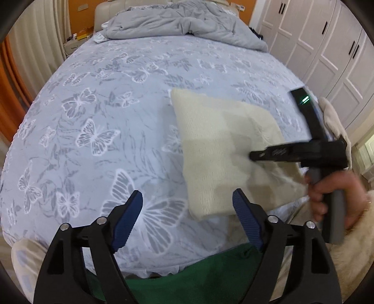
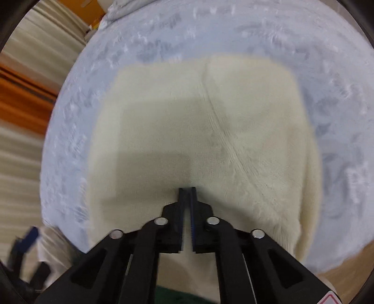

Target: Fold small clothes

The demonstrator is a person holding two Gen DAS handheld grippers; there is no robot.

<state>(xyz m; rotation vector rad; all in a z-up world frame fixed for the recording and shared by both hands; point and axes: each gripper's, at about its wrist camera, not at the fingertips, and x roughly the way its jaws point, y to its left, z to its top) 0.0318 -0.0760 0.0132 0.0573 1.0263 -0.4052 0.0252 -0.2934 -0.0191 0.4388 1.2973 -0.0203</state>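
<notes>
A cream knit garment (image 1: 222, 145) lies folded flat on the right side of the butterfly-print bed sheet (image 1: 105, 105). In the right wrist view the garment (image 2: 187, 117) fills the middle, with a seam running diagonally across it. My right gripper (image 2: 187, 189) is shut, its tips pinching the fabric near the garment's near edge. The left wrist view shows the same right gripper (image 1: 252, 155) reaching in from the right, held by a hand (image 1: 334, 194). My left gripper (image 1: 187, 194) is open and holds nothing, hovering over the sheet at the garment's near left corner.
A crumpled grey duvet (image 1: 182, 21) is heaped at the head of the bed. White wardrobe doors (image 1: 327, 46) stand along the right side, and pale curtains (image 1: 35, 46) hang on the left. Another pale cloth (image 1: 332, 117) lies at the bed's right edge. Green fabric (image 1: 187, 280) shows below the near edge.
</notes>
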